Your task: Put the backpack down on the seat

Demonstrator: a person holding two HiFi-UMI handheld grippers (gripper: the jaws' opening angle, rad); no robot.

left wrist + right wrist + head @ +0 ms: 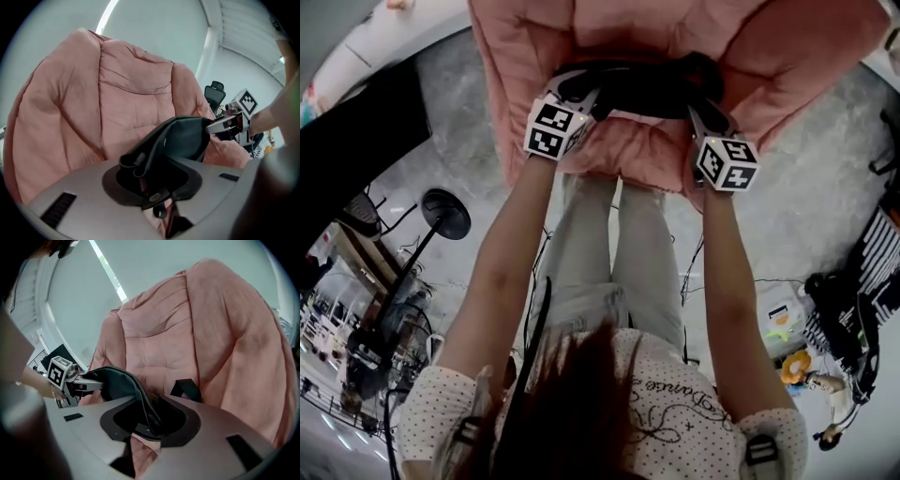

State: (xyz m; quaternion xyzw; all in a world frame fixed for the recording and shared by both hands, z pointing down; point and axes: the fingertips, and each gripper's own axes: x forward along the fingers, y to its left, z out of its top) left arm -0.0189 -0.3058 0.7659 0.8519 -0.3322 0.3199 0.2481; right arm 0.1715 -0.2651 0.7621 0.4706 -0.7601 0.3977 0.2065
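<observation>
A black backpack (642, 84) stretches across the seat cushion of a pink padded chair (628, 155), between my two grippers. My left gripper (581, 94) has the bag's left end, a black edge with a strap loop (159, 213), between its jaws (157, 187). My right gripper (703, 111) holds the right end, and a folded black edge (145, 404) runs into its jaws (150, 420). The bag arcs up between them just above the seat, in front of the chair's back (126, 93). Each gripper view shows the other gripper (225, 124) (86, 380) at the far end of the bag.
The person's legs (609, 244) stand right at the chair's front edge. A black round-based stand (445, 214) and cables lie on the grey floor at left. Striped cloth (872, 272) and small toys (797, 366) are at right. A black office chair (214, 91) stands behind.
</observation>
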